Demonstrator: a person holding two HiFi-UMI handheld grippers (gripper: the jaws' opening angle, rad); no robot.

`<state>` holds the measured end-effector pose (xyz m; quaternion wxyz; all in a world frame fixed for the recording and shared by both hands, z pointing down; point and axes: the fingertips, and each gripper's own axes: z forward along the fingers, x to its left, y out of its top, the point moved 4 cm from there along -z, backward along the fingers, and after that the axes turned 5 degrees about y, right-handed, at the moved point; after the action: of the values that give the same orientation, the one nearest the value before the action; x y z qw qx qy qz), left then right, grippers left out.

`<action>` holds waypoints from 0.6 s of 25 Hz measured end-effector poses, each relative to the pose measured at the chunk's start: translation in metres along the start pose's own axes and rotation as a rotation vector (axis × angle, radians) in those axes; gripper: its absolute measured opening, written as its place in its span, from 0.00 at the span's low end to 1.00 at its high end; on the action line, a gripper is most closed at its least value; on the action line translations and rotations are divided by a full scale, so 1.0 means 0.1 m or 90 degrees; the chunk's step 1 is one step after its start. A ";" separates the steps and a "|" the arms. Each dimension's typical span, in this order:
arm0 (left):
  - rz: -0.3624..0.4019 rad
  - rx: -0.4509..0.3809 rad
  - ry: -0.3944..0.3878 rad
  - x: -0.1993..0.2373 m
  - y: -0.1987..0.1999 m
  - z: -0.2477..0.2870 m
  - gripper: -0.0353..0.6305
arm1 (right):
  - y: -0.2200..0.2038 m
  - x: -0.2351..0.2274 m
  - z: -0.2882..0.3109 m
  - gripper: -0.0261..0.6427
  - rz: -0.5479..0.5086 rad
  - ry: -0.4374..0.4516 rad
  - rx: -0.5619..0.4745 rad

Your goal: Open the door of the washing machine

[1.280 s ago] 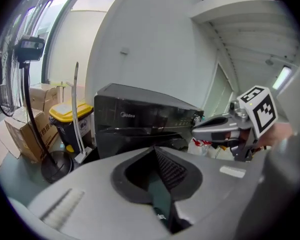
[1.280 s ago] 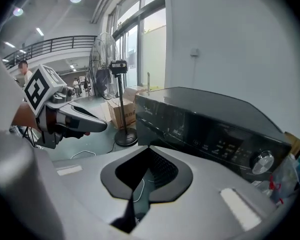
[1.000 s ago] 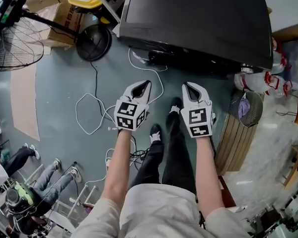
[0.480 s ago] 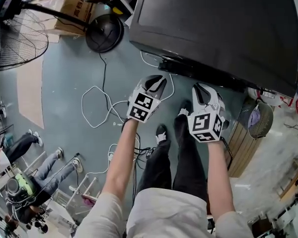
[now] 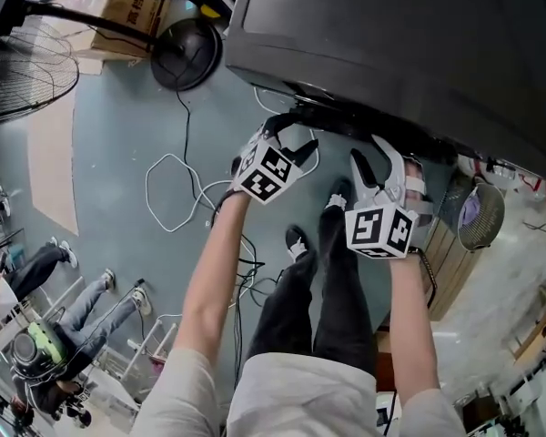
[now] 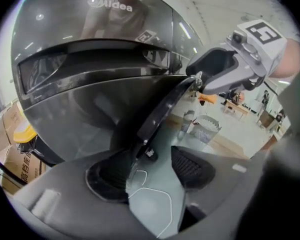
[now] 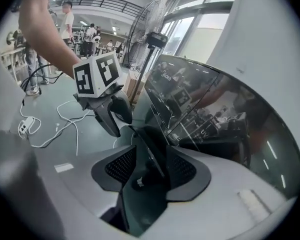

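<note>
Both left tongs (image 5: 289, 135) and right tongs (image 5: 376, 157), just opening, straddle the door lip (image 6: 162, 106).

Stretched forward and down, side by side: left arm (image 5: 205, 285), right arm (image 5: 409, 312). Tilted down: left gripper (image 5: 289, 133), jaws just opened wide, door edge (image 6: 160, 114) between, not pinched. Same for right gripper (image 5: 371, 153): jaws just opened, edge between, loose.

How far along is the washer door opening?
Done: left hand-held gripper and right hand-held gripper are at the door's front edge. In hand: both jaws have just been opening, edge between them, unclamped. Left: grip and lift; door looks shut.
</note>
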<state>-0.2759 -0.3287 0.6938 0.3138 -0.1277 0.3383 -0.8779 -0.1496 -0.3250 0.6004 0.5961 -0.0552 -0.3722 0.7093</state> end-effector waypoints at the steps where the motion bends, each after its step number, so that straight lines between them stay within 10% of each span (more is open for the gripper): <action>1: 0.006 0.000 -0.002 0.01 0.00 0.02 0.47 | 0.02 -0.02 0.02 0.28 -0.017 -0.002 0.004; 15: 0.006 0.001 -0.034 0.02 -0.03 0.39 0.49 | -0.01 -0.01 0.29 0.30 -0.127 0.024 0.062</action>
<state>-0.2619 -0.3483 0.7241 0.3265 -0.1492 0.3300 -0.8731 -0.1631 -0.3392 0.6215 0.6727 -0.0020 -0.3298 0.6623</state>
